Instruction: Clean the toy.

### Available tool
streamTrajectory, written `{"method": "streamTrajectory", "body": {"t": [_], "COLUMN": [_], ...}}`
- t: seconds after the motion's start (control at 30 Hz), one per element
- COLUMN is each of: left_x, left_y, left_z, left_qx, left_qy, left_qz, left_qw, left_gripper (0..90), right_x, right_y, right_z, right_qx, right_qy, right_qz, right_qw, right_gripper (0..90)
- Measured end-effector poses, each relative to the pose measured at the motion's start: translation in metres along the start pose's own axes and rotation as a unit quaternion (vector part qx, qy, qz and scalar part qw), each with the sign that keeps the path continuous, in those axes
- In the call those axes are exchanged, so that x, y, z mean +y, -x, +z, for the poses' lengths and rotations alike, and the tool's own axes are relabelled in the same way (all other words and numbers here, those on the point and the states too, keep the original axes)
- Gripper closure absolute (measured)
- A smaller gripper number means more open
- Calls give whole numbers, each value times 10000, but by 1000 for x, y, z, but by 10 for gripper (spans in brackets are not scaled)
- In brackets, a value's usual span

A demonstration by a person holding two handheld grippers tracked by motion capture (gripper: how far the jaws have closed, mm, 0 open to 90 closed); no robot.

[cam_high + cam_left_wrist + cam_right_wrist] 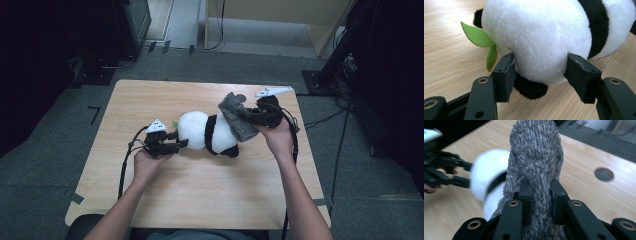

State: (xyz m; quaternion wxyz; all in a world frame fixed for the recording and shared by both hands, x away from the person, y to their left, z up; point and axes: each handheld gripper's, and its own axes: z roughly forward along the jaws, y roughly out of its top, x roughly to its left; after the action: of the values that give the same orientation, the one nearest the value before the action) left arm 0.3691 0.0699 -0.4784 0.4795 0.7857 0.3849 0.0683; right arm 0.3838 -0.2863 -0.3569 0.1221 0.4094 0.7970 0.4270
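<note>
the step in hand looks like dressing the panda (207,131) in the grey cloth (237,117): one hand steadies the toy while the other brings the cloth to it. the panda lies on its side near the middle of the bench (200,195). the left tongs (181,145) are spread wide around the panda's white rounded end (536,42), both pads pressing into the fur, a green leaf (477,37) just beside. the right tongs (251,118) are squeezed close, pinching a fold of the fuzzy cloth (536,162), which hangs over the toy's other end. next, i'd judge, the right hand must draw the cloth across the body while the left keeps the toy from rolling; the soft fur may slip.
</note>
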Motion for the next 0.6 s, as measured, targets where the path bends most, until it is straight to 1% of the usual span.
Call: {"method": "streamTrajectory", "body": {"t": [0.1, 0.23, 0.33, 0.6], "left_x": [0, 0, 0, 0], "left_y": [0, -1, -1, -2], "left_z": [0, 0, 0, 0], "left_qx": [-10, -25, -26, -47], "left_qy": [0, -6, 9, 22], "left_qz": [5, -18, -17, -18], "left_qw": [10000, 10000, 10000, 10000], "left_gripper": [409, 408, 408, 408], "right_x": [13, 30, 40, 56], "right_y": [-14, -32, -44, -69], "right_z": [3, 15, 30, 77], "right_qx": [153, 379, 513, 840], "right_qy": [43, 50, -26, -244], "right_qz": [-174, -330, -443, -528], "right_qw": [9997, 9987, 9977, 9948], "right_gripper": [762, 762, 762, 762]}}
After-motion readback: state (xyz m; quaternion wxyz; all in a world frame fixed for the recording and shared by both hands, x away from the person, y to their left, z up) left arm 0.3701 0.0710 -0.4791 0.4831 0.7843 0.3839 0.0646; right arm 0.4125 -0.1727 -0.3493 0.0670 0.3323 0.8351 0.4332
